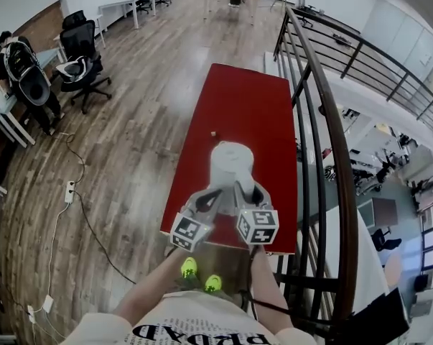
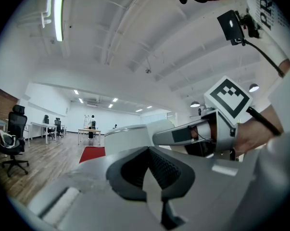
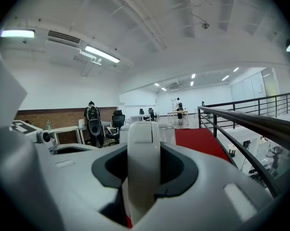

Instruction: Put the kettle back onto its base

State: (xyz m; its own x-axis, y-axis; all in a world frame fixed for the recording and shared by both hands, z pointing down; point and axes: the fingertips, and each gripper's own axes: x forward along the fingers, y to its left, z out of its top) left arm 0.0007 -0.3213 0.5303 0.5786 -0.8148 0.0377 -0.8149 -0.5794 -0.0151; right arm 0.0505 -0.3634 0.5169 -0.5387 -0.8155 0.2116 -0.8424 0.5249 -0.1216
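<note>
A white kettle [image 1: 230, 165] hangs over the near end of the red table [image 1: 234, 106]. My right gripper [image 1: 243, 194] is shut on the kettle's handle [image 3: 143, 158], a pale upright bar that fills the space between its jaws. The kettle's body [image 3: 160, 130] shows just behind the handle. My left gripper [image 1: 210, 201] sits close at the kettle's left, and its dark pads [image 2: 160, 170] meet with nothing between them. From the left gripper view the kettle's lid and body [image 2: 130, 134] show ahead, with the right gripper [image 2: 202, 134] beside them. No kettle base shows in any view.
A small object [image 1: 213, 133] lies mid-table. A dark metal railing [image 1: 324, 121] runs along the table's right side, over a drop to a lower floor. Office chairs [image 1: 80, 56] and a person [image 1: 15, 63] are at the far left. A cable and power strip [image 1: 69, 191] lie on the wooden floor.
</note>
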